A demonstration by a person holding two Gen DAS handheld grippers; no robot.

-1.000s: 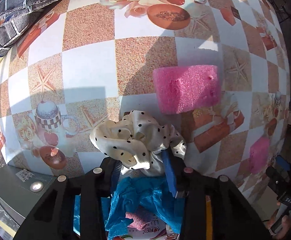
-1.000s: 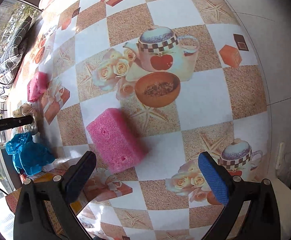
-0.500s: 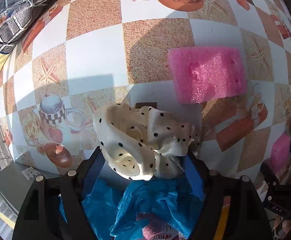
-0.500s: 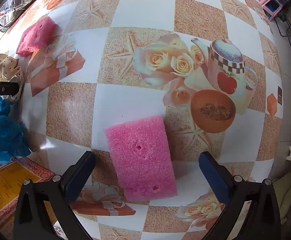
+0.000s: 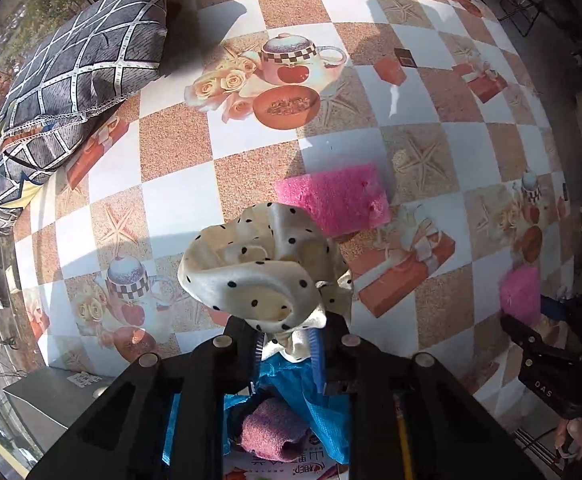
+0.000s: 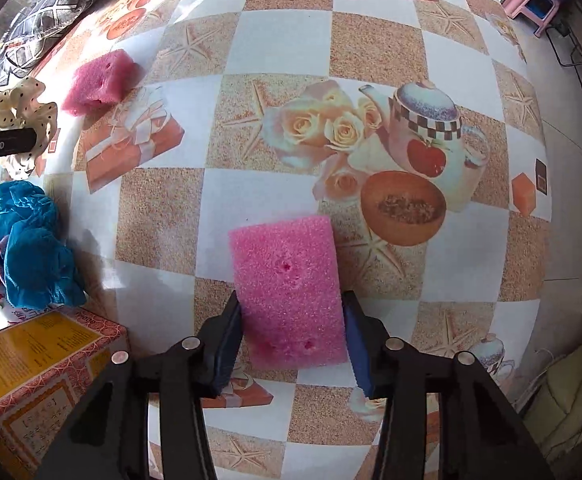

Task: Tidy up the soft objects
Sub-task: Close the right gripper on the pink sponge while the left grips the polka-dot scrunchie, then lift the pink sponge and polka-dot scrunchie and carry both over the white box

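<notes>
My left gripper (image 5: 287, 344) is shut on a cream polka-dot scrunchie (image 5: 263, 268) and holds it above the table; it also shows at the left edge of the right wrist view (image 6: 19, 112). My right gripper (image 6: 291, 336) is shut on a pink sponge (image 6: 291, 284) that lies on the patterned tablecloth (image 6: 275, 32). A second pink sponge (image 5: 335, 200) lies just beyond the scrunchie, also seen in the right wrist view (image 6: 99, 82). A crumpled blue cloth (image 6: 23, 248) lies at the table's near left edge.
A grey checked pillow (image 5: 71, 76) lies at the far left of the table. A red and yellow box (image 6: 39, 364) stands beside the blue cloth. A maroon cloth roll (image 5: 275, 432) lies under the left gripper. A pink stool (image 6: 539, 4) stands beyond the table.
My left gripper closed on the scrunchie and lifted it off the table. My right gripper moved over the pink sponge and its fingers closed in against the sponge's sides.
</notes>
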